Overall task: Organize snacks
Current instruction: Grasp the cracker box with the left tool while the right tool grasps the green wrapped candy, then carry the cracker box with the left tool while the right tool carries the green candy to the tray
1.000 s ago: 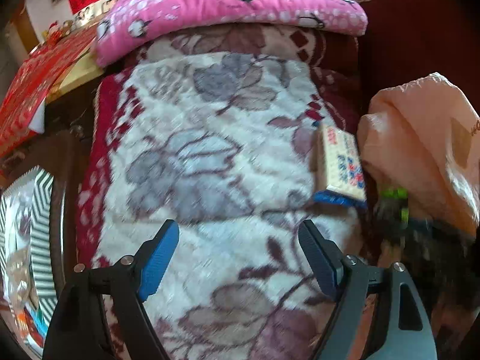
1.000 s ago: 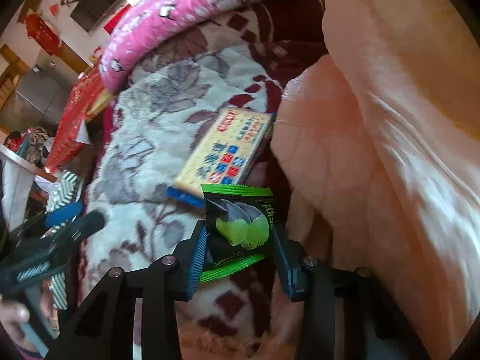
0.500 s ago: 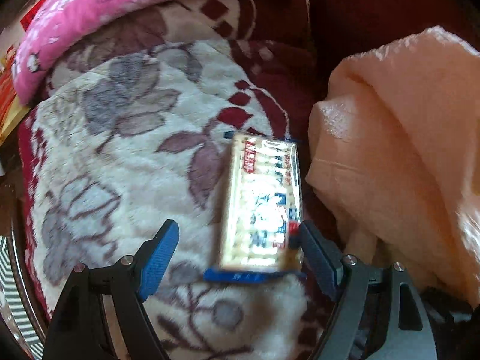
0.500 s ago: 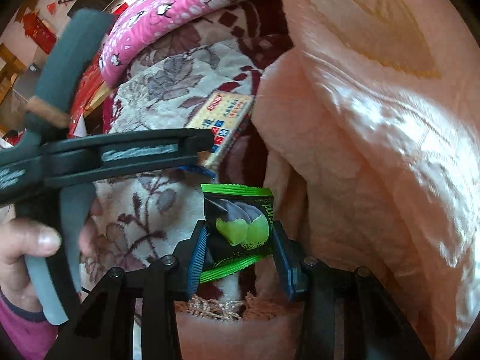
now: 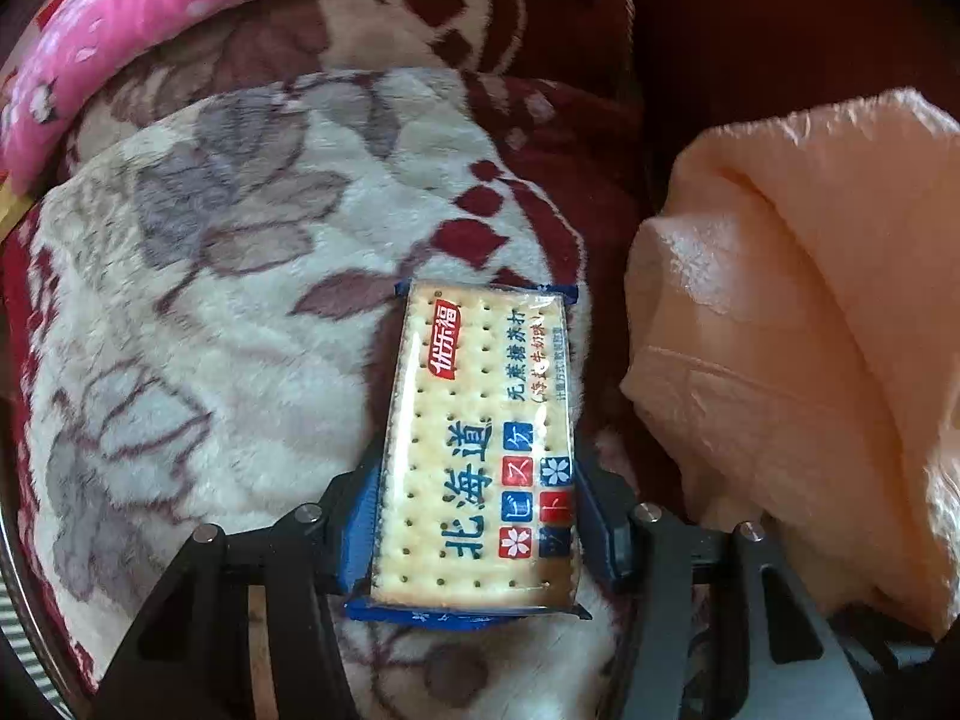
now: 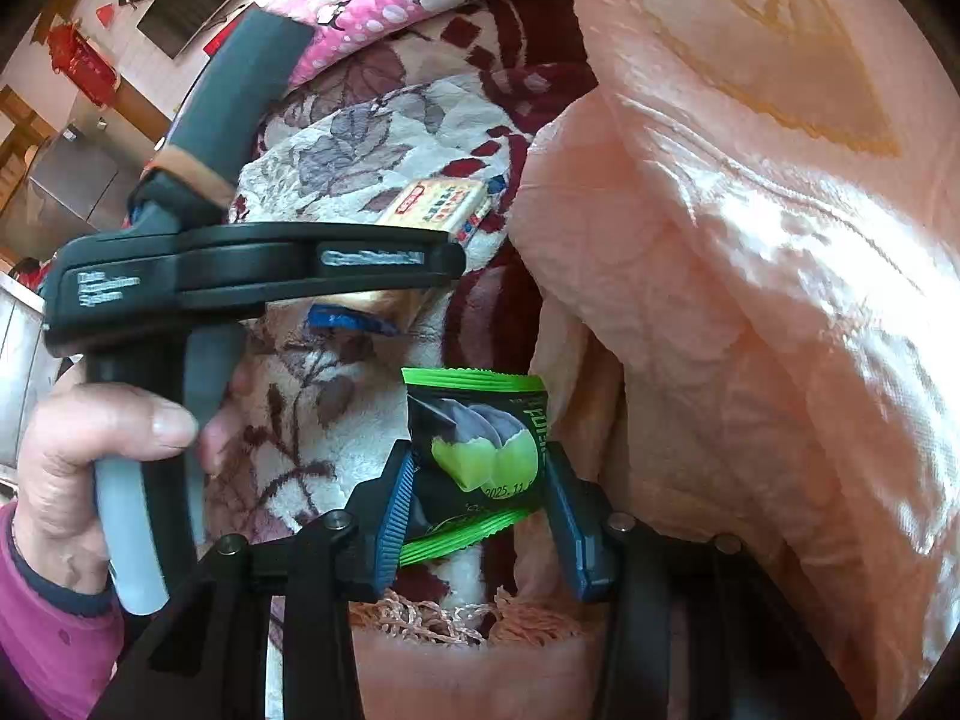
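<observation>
Clamped by the left gripper (image 5: 474,531) is the cracker packet (image 5: 480,450), the green snack pouch (image 6: 480,450) by the right gripper (image 6: 480,507); lifting seems required next.

Bright daylight, fisheye edges, perhaps blur

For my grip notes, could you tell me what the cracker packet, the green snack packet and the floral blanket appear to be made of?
Cracker packet: glossy clear plastic film, probably; the perforated crackers show through, with blue sealed ends.
Green snack packet: printed plastic or foil film, apparently; crimped, serrated edge and a slight sheen.
Floral blanket: soft plush fleece, judging by its fuzzy, matte pile.
</observation>
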The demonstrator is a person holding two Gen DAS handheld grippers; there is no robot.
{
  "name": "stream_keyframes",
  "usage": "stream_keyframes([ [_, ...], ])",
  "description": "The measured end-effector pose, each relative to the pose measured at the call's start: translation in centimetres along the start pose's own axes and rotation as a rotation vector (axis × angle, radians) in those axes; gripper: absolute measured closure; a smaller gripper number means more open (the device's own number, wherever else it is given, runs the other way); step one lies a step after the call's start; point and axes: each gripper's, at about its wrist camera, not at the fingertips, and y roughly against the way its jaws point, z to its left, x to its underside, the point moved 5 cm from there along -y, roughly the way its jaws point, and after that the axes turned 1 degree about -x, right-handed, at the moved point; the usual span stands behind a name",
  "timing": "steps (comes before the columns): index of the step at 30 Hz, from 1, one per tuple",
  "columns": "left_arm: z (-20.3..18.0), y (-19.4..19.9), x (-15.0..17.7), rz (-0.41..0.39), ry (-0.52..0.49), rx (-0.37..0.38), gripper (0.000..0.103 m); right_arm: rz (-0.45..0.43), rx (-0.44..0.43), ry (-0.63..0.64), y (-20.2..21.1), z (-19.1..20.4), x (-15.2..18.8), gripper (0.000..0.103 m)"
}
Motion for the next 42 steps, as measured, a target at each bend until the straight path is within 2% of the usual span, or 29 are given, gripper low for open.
stream_keyframes([
  [11,4.4,5.4,4.3,-0.088,0.045,-0.084,0.048,-0.004,-0.010,0.082,0.2,3.2,0.2,0.058],
  [25,10.9,10.8,10.6,-0.154,0.146,-0.169,0.048,-0.009,-0.023,0.188,-0.3,8.8,0.5,0.058],
  [42,16.7,15.7,15.8,-0.214,0.255,-0.222,0.048,0.021,-0.054,0.323,-1.1,16.3,2.1,0.058],
])
